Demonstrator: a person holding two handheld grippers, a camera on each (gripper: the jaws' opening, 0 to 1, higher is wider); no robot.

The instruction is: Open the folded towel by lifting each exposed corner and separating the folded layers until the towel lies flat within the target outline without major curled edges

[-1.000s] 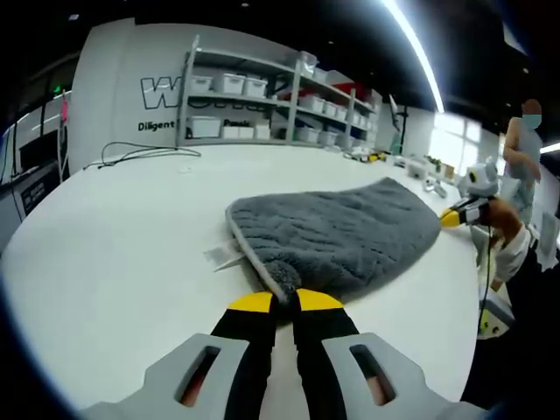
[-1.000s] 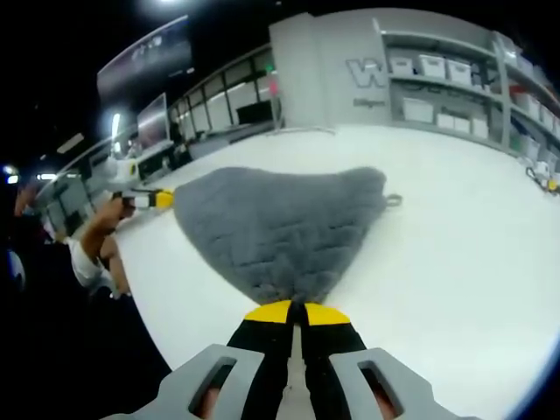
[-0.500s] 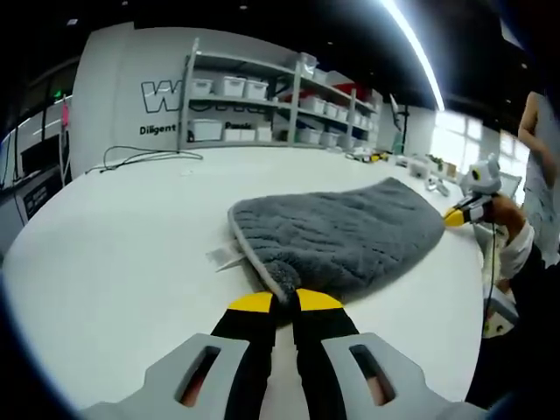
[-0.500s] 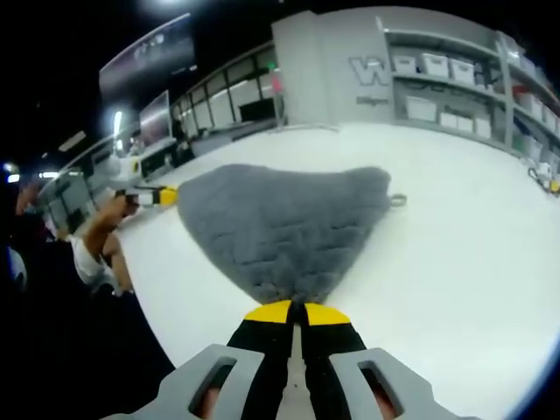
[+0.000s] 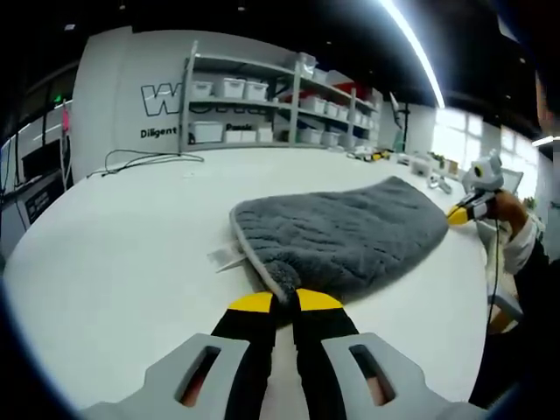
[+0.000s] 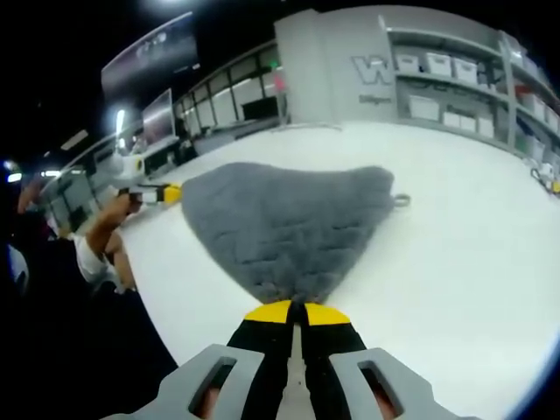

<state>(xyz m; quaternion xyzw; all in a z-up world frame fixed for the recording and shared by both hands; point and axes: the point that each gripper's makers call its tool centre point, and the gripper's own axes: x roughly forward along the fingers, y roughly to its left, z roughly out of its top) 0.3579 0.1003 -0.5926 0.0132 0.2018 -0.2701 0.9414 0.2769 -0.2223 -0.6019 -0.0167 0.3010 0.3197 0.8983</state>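
Note:
A grey quilted towel (image 5: 346, 229) lies spread on the white table (image 5: 114, 236). My left gripper (image 5: 285, 302) is shut on its near corner, where a pale piped edge and a white label (image 5: 226, 256) show. In the right gripper view the towel (image 6: 284, 223) fans out from the opposite corner, and my right gripper (image 6: 295, 311) is shut on that corner. The right gripper (image 5: 461, 213) also appears at the towel's far end in the left gripper view. The left gripper (image 6: 166, 193), held by a hand, sits at the towel's left tip in the right gripper view. A small loop (image 6: 401, 200) sticks out at the towel's right tip.
Shelving (image 5: 262, 109) with white bins stands behind the table, along with a black cable (image 5: 140, 159) on the tabletop. Small items (image 5: 420, 166) clutter the far right end. The table edge (image 6: 157, 297) runs close to the person's sleeve (image 6: 92, 258).
Both grippers keep their hold on the towel corners. The views have shifted slightly, and the standing person at the right of the left gripper view has moved out of sight.

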